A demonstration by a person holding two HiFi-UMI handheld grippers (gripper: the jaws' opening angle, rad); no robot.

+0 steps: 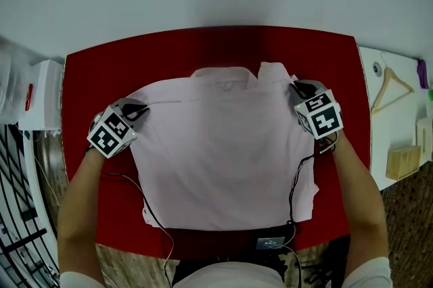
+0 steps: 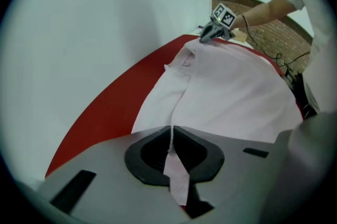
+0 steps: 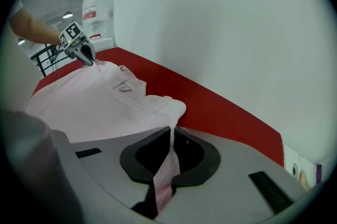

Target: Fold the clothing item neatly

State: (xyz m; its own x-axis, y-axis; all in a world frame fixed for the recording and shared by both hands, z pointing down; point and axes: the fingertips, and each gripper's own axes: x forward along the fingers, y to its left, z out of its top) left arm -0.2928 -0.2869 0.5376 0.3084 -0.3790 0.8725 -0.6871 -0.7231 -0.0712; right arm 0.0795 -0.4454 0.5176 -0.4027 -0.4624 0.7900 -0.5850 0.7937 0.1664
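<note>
Spread flat across a red table: a pale pink shirt, collar toward the far edge by the white wall, hem toward the near edge, cloth covering most of the table's middle. At the shirt's left shoulder edge, the left gripper, tilted steeply down, jaws closed together on a thin upright pleat of the pink fabric, a strip of the cloth pinched through between the dark pads and hanging out behind them. At the opposite shoulder, just beside the collar, the right gripper, likewise angled down, jaws pressed together on a narrow fold of the same shirt, with a small bunched lump of fabric raised right ahead of the grip. Both grips on the far corners of the garment, well apart, the body of the shirt between them on the table. Near the bottom right corner of the shirt, a slightly ruffled hem. Along the near table edge, black cables and a small dark box. Off to the right on a white surface, a wooden hanger. Beyond the table's left end, in the right gripper view, a large water bottle
</note>
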